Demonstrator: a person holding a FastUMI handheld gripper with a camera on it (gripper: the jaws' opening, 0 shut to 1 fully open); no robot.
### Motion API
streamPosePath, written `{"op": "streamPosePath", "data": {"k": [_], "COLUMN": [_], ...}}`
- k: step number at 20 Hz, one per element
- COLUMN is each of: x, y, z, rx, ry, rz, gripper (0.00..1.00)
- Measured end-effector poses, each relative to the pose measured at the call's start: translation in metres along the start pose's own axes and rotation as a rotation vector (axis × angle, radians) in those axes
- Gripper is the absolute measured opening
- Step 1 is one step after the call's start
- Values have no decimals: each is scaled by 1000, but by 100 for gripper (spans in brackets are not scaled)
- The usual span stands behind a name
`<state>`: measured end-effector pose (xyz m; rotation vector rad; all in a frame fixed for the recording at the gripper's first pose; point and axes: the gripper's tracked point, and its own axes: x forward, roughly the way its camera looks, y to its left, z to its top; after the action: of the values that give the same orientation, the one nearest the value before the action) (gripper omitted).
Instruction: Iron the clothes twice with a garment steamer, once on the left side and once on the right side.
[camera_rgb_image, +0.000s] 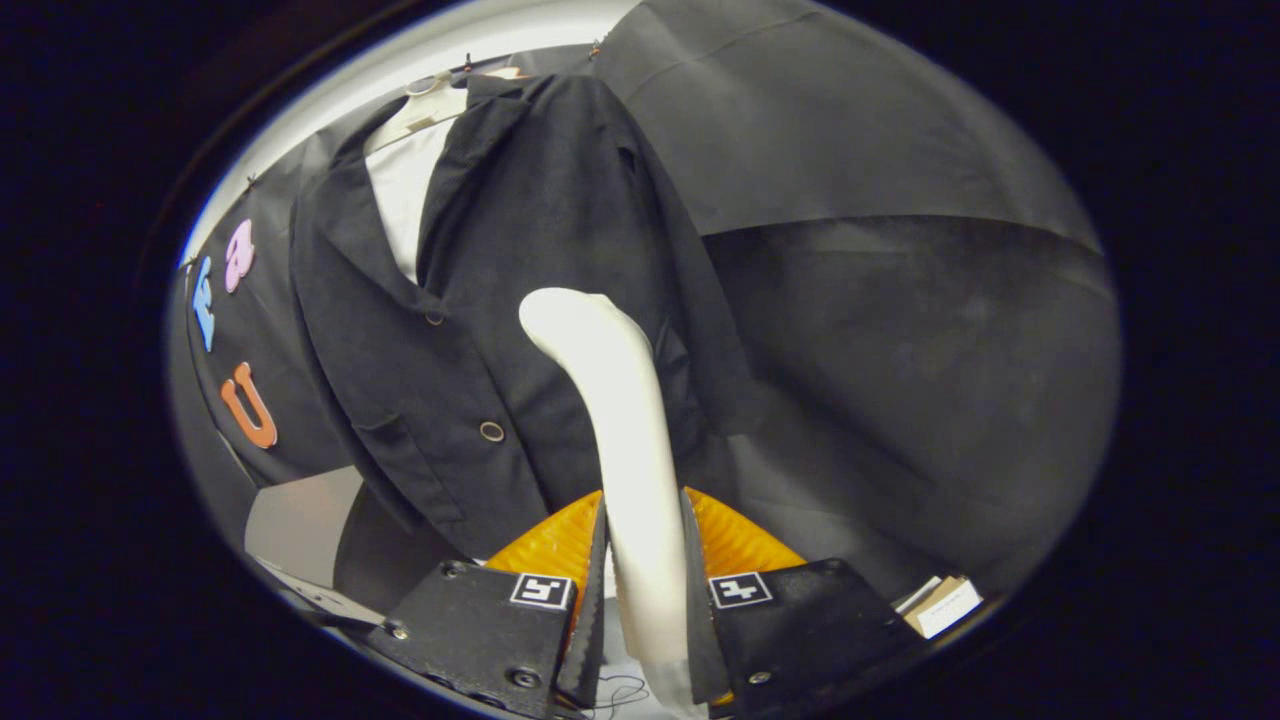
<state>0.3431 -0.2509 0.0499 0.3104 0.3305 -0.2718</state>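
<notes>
Gripper (645, 590) pinches steamer (620, 420) handle between both fingers, firm hold so the head can be steered. Steamer head sits up against jacket (520, 280), approx mid-front, beside the 2 buttons. Jacket hangs on hanger (430, 105) w/ white shirt (405, 190) inside, flat enough for passes. Judged: 1 side in progress.

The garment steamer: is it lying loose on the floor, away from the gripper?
No. The garment steamer stands clamped between both fingers of the gripper, its head against the dark jacket.
</notes>
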Motion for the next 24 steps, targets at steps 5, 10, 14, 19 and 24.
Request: {"op": "streamPosePath", "data": {"k": [5,10,14,19,24], "x": [-1,0,5,16,17], "y": [-2,1,-3,-13,-20], "z": [-17,-36,-62,-88,-104], "rx": [-10,-3,40,67,85], "ry": [15,36,91,150,183], "rz": [-3,17,28,13,0], "gripper": [37,37,37,37,37]}}
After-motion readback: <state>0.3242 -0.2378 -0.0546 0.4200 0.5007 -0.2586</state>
